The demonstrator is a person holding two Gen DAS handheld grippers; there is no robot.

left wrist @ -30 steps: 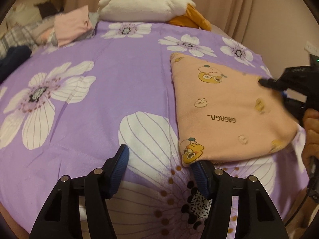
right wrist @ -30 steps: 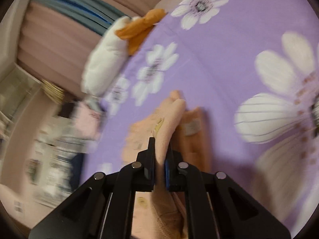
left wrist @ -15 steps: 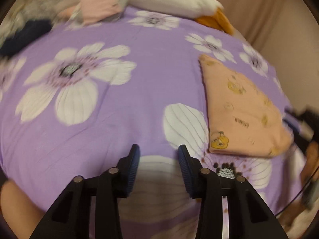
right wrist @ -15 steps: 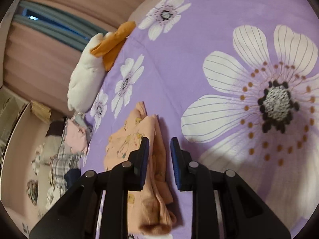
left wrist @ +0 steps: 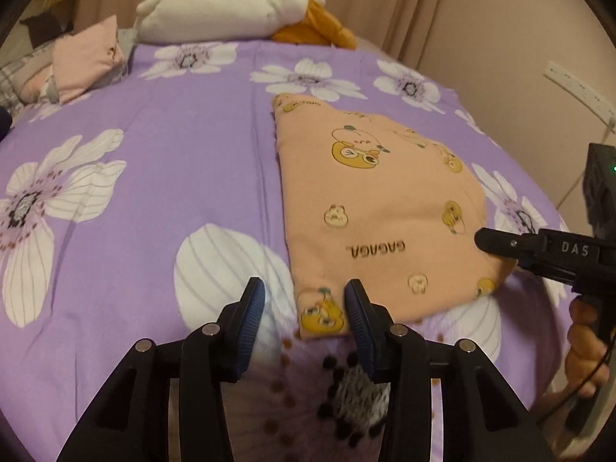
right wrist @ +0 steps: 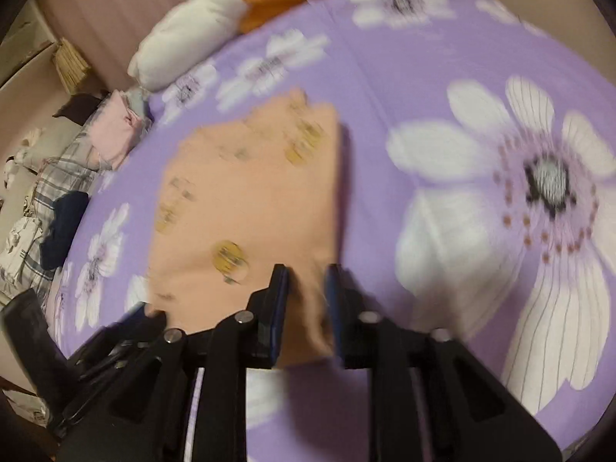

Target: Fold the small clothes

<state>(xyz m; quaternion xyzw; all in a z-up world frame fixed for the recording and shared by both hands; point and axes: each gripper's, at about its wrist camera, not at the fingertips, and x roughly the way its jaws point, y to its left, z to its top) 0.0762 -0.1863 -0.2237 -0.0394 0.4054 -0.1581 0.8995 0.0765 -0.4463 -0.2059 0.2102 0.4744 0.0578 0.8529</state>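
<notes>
We have the peach garment [left wrist: 369,208] lying folded flat on the purple bedspread [left wrist: 154,177], toward its right side; the left gripper [left wrist: 304,315] is opening, its near corner between the jaws but not pinched; the right gripper [right wrist: 306,300] stands part open astride the other near corner, pads not visibly pressing, though that view is blurred; for the next fold we judge both corners need 1 even pinch, catching every layer, then lifting together.
</notes>
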